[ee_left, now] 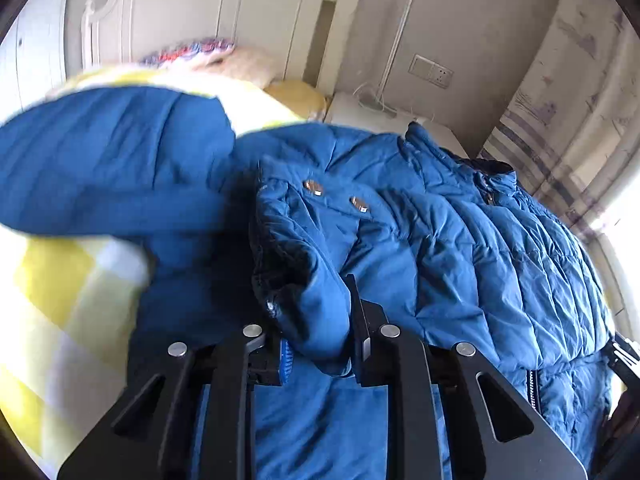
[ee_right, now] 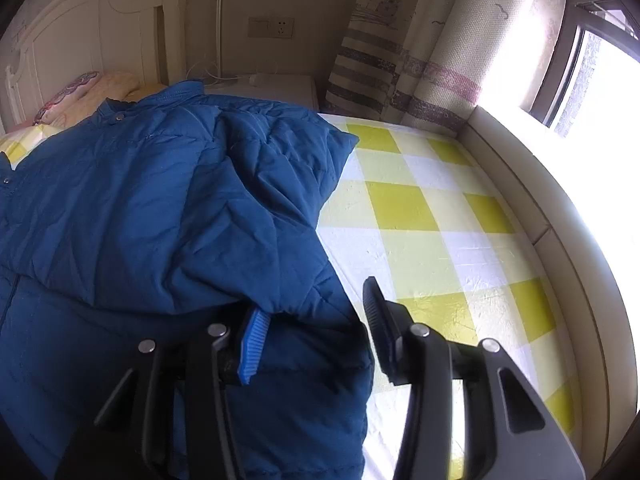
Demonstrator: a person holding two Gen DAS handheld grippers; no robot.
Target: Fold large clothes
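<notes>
The blue padded jacket (ee_right: 160, 208) is spread lengthwise on the checked bedsheet (ee_right: 432, 216), its cuff pinched in the left gripper (ee_left: 320, 340), its side edge loosely straddled by the half-open right gripper (ee_right: 312, 336).

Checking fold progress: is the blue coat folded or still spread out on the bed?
Partly folded. The coat has one side doubled over its body, and the left gripper is shut on a bunched cuff; the rest lies spread across the bed.

A yellow-checked bed sheet (ee_right: 420, 216), a white headboard (ee_right: 92, 28), a wall socket (ee_right: 276, 27) and striped curtains (ee_right: 376, 60) beside a bright window (ee_right: 600, 80).
</notes>
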